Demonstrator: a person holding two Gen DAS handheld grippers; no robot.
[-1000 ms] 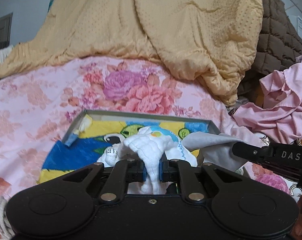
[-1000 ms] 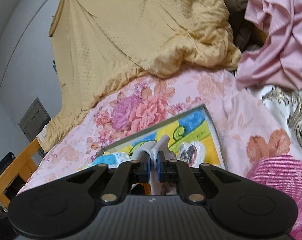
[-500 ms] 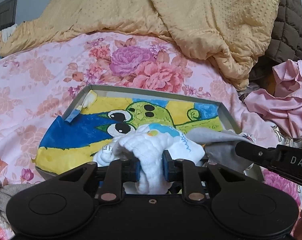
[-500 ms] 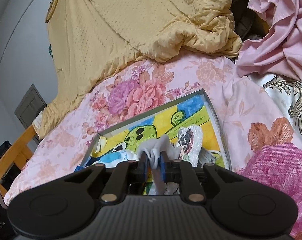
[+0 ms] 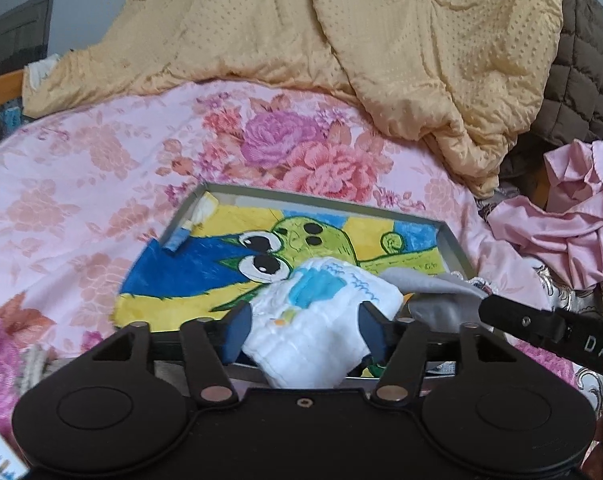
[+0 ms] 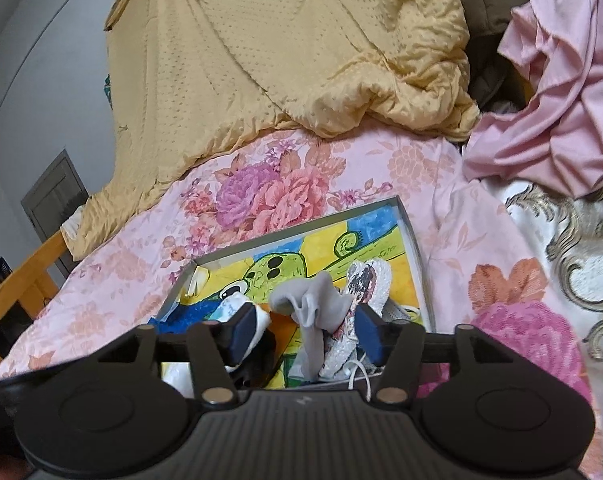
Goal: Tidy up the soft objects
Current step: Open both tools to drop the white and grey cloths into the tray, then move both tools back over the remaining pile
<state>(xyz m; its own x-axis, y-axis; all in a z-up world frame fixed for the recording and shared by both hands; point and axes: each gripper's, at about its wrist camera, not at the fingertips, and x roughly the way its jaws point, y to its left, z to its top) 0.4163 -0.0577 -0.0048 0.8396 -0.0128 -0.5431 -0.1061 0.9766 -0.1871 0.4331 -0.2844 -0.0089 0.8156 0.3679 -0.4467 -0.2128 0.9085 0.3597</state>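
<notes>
Two hand-held grippers hover over a shallow grey tray lined with a bright cartoon drawing, lying on a pink floral bedspread; the left gripper has its jaws opening, a white cloth bundle with blue print sitting between the parted pads at the tray's near edge. The right gripper is also opening around a grey cloth in the tray, beside a white knitted item; a yellow quilt lies heaped at the far side.

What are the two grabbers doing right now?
Left gripper: opening, white cloth between its jaws.
Right gripper: opening, grey cloth between its jaws.
</notes>
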